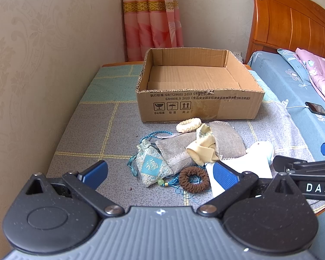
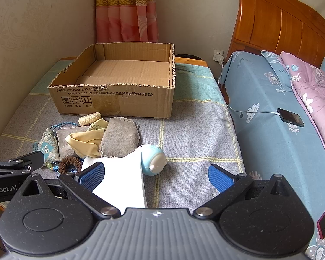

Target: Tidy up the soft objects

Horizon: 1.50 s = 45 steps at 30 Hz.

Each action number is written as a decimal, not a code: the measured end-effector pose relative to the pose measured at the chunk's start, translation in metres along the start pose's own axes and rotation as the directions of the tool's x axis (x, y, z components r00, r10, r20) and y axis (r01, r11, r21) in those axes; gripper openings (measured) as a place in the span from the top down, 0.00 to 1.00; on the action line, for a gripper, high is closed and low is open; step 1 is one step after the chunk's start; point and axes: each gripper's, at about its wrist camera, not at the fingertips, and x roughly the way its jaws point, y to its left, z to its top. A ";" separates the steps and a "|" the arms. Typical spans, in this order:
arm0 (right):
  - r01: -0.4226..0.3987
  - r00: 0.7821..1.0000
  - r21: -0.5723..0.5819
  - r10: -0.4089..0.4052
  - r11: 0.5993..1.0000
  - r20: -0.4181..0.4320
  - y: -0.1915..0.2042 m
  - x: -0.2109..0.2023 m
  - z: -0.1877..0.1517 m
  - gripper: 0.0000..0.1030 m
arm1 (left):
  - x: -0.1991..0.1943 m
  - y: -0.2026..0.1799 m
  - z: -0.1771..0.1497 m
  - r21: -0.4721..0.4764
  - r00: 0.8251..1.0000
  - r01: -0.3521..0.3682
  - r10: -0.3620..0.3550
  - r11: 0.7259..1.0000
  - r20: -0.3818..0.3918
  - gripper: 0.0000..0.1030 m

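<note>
Bedroom, checked blanket (image 2: 195, 117) on low table beside bed (image 2: 270, 112) | cardboard box (image 1: 197, 82) at rear, nothing inside | soft pile just before box: cream scrunchie (image 1: 188, 124), grey pouches (image 2: 119, 138), yellow cloth (image 1: 202, 149), blue sachet (image 1: 151, 165), brown scrunchie (image 1: 194, 178), blue plush (image 2: 152, 159) | left gripper (image 1: 160, 173) spread wide, holding nothing | right gripper (image 2: 156, 176) spread wide, holding nothing

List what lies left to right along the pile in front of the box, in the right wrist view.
Blue sachet → brown scrunchie → yellow cloth → grey pouch → pale blue round toy. The cream scrunchie and white sheet overlap these in the order, so I left them out.
</note>
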 end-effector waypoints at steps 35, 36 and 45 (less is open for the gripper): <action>-0.012 0.998 -0.003 0.013 1.000 0.059 -0.025 0.032 0.001 0.00 | 0.025 0.008 -0.001 0.067 0.995 0.060 -0.065 0.996 0.077 0.01; -0.005 0.999 -0.003 0.005 1.000 0.054 -0.026 0.035 0.001 0.00 | 0.027 0.009 -0.002 0.071 0.995 0.058 -0.064 0.996 0.078 0.00; 0.014 1.000 -0.005 -0.014 1.000 0.017 -0.024 0.074 0.021 0.00 | 0.042 0.019 -0.007 0.072 0.996 0.071 -0.075 0.995 0.049 0.01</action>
